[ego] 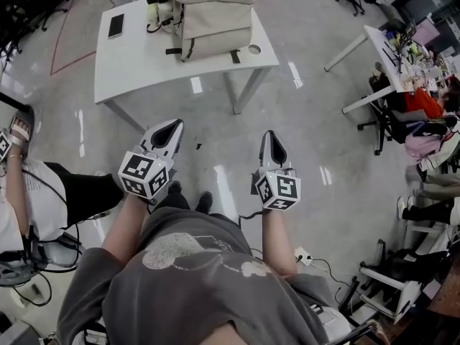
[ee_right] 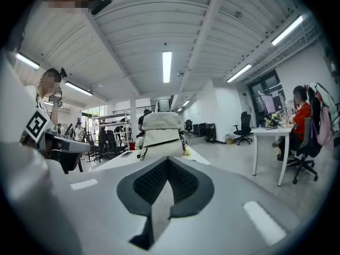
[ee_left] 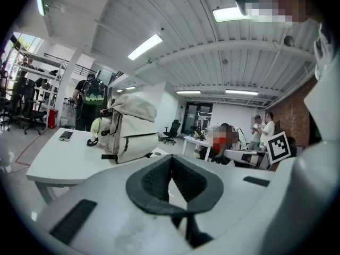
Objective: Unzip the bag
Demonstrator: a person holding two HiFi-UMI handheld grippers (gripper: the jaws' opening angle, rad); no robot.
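Note:
A beige backpack stands upright on a white table at the top of the head view, its flap down over the top. Both grippers hang over the floor, well short of the table, pointing toward it. My left gripper is shut with nothing between its pads. My right gripper is shut and empty too. The left gripper view has the backpack left of the closed left gripper. The right gripper view has the backpack straight ahead above the closed right gripper.
A phone and a yellow-green soft item lie on the table beside the bag. A seated person is at the left. Another desk with seated people stands at the right. A power strip lies on the floor.

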